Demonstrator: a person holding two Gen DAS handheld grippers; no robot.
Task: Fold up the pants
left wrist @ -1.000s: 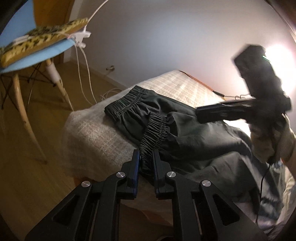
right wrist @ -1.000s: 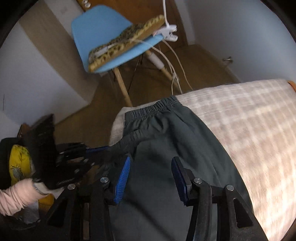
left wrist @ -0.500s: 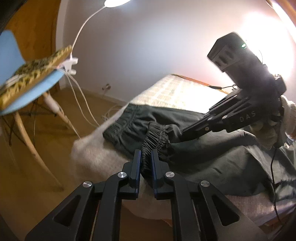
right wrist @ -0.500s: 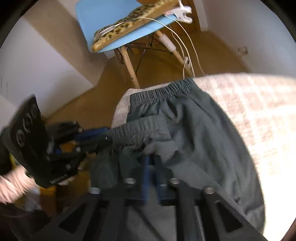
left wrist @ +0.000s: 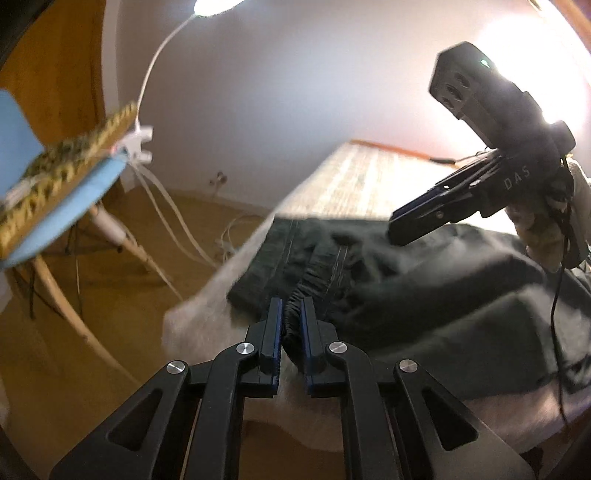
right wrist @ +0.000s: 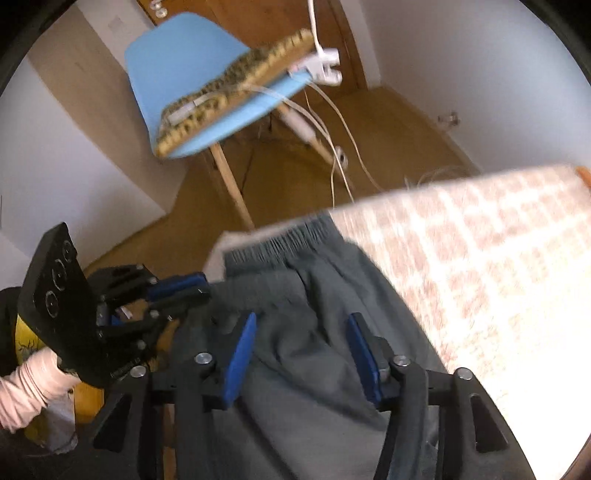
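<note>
Dark grey-green pants (left wrist: 424, 295) lie crumpled on a bed with a pale checked cover (left wrist: 369, 177). My left gripper (left wrist: 291, 325) is shut on the elastic waistband (left wrist: 314, 280), near the bed's corner. My right gripper (right wrist: 301, 350) is open above the pants (right wrist: 306, 325), holding nothing. In the left wrist view the right gripper (left wrist: 410, 225) hovers over the pants at the right. In the right wrist view the left gripper (right wrist: 192, 291) holds the waistband at the left.
A blue chair (right wrist: 177, 62) with a leopard-print cushion (right wrist: 229, 85) stands on the wooden floor beside the bed. White cables (right wrist: 332, 122) and a clip lamp (left wrist: 218, 5) hang from it. A bright light (left wrist: 528, 55) glares behind the right gripper.
My right gripper was shut on the pants half a second ago and has opened and let go. The left gripper keeps its hold on the waistband and has shifted a little.
</note>
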